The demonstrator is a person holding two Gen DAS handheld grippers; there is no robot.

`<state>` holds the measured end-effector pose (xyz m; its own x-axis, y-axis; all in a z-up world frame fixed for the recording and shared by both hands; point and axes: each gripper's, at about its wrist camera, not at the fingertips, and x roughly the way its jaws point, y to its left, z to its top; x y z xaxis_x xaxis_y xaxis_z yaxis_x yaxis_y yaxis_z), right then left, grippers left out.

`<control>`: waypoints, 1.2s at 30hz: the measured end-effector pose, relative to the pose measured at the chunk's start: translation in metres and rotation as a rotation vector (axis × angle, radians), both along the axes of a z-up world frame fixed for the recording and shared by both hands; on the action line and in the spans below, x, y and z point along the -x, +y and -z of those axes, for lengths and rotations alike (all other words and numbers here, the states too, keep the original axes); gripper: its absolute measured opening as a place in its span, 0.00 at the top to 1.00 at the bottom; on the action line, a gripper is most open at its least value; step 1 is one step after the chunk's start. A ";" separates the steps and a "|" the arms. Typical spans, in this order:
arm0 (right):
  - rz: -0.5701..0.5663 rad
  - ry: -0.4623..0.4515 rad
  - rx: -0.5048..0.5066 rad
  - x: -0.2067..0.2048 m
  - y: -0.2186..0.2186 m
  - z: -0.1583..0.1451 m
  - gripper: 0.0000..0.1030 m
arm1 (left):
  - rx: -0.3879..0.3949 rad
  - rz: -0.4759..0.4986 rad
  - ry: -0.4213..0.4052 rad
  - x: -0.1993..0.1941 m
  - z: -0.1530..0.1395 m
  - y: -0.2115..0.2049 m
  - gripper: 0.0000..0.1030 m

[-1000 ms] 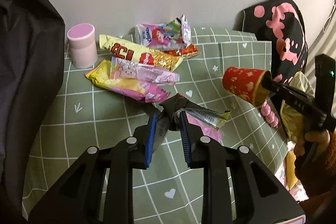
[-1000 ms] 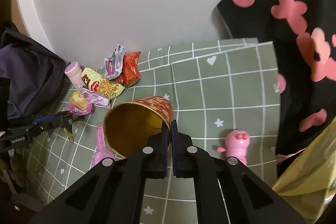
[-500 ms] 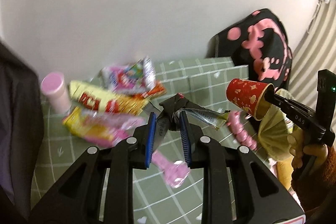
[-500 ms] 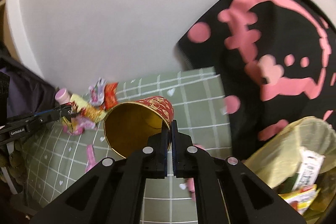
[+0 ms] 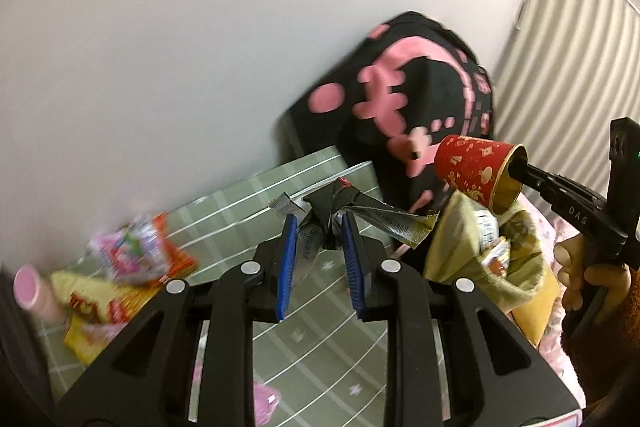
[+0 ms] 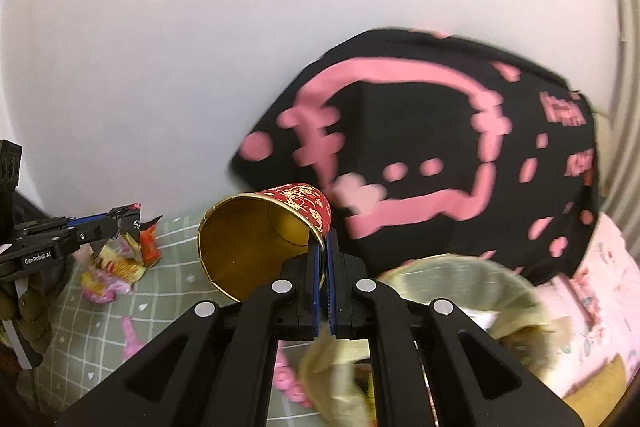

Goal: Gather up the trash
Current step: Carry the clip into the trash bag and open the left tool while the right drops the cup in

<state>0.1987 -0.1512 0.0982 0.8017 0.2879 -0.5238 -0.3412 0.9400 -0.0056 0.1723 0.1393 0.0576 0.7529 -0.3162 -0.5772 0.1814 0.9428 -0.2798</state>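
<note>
Trash bag [image 6: 460, 291] blurred, its contents unreadable behind right gripper [image 6: 323, 255].

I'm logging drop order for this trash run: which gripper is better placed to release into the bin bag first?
Probably the right. The right gripper pinches the red paper cup by its rim above the yellow-green bin bag. The left gripper, clamping the crumpled black and silver wrapper, hangs over the green checked tablecloth.

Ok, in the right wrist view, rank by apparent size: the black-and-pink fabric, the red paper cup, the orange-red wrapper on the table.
1. black-and-pink fabric, largest by far.
2. red paper cup, though it sits close to the camera, which inflates it.
3. orange-red wrapper, smallest and farther away.
</note>
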 end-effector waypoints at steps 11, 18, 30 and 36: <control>0.228 -0.067 0.009 0.023 -0.091 -0.020 0.95 | 0.051 0.175 -0.048 -0.035 -0.029 -0.073 0.79; 0.367 -0.079 0.013 0.048 -0.145 -0.023 0.95 | 0.110 0.325 -0.019 -0.055 -0.031 -0.137 0.79; 0.509 -0.057 -0.026 0.080 -0.208 -0.015 0.95 | 0.049 0.528 0.107 -0.070 0.008 -0.251 0.64; 0.445 -0.024 -0.039 0.064 -0.192 -0.003 0.95 | 0.092 0.525 0.158 -0.071 0.022 -0.241 0.49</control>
